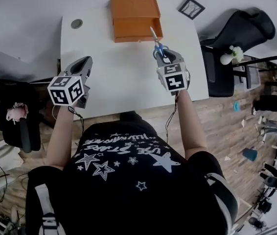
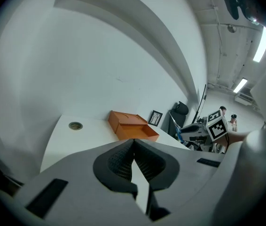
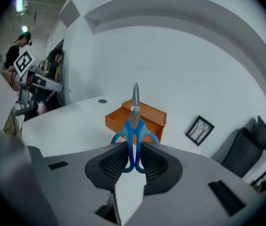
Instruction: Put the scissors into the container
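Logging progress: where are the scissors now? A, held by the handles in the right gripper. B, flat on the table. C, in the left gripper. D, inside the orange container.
A: the right gripper is shut on the blue handles of the scissors, blades pointing toward the orange container.

This looks like an office workroom. A white desk (image 1: 128,82) has a cable grommet (image 1: 77,23) at 11 o'clock and a black office chair (image 1: 241,31) at 2 o'clock. Ceiling strip lights (image 2: 263,41) hang overhead.
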Action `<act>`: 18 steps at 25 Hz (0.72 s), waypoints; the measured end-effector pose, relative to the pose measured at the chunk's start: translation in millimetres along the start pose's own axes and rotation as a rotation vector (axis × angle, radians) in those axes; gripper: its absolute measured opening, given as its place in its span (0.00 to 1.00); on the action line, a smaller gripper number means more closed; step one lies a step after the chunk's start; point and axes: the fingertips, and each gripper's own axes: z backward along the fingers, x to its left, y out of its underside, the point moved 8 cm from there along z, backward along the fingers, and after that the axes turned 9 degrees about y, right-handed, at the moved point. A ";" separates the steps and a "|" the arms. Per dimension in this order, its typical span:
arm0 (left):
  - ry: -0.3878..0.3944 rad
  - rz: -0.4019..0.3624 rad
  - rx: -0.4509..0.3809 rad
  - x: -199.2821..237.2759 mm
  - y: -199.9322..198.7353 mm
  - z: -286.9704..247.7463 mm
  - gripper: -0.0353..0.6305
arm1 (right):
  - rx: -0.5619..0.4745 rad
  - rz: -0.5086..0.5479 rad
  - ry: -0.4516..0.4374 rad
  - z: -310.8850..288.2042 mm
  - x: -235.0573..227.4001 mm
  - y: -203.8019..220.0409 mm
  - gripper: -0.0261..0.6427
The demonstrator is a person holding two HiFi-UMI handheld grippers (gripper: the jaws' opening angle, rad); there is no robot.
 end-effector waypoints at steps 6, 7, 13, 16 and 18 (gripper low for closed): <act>-0.058 0.003 -0.019 -1.0 -23.8 -47.5 0.08 | -0.032 0.392 -0.045 -64.4 -41.9 -34.7 0.18; -0.072 0.009 -0.025 -1.2 -25.6 -52.9 0.08 | -0.039 0.444 -0.064 -74.7 -45.3 -39.4 0.18; -0.115 0.034 -0.033 2.5 -33.4 -79.1 0.08 | -0.056 0.634 -0.163 -123.8 -50.4 -61.2 0.18; -0.137 0.040 -0.026 4.2 -35.7 -89.1 0.08 | -0.039 0.751 -0.197 -147.7 -46.5 -62.5 0.18; -0.145 0.039 -0.016 5.0 -36.3 -97.0 0.08 | -0.028 0.808 -0.229 -162.6 -44.4 -60.3 0.18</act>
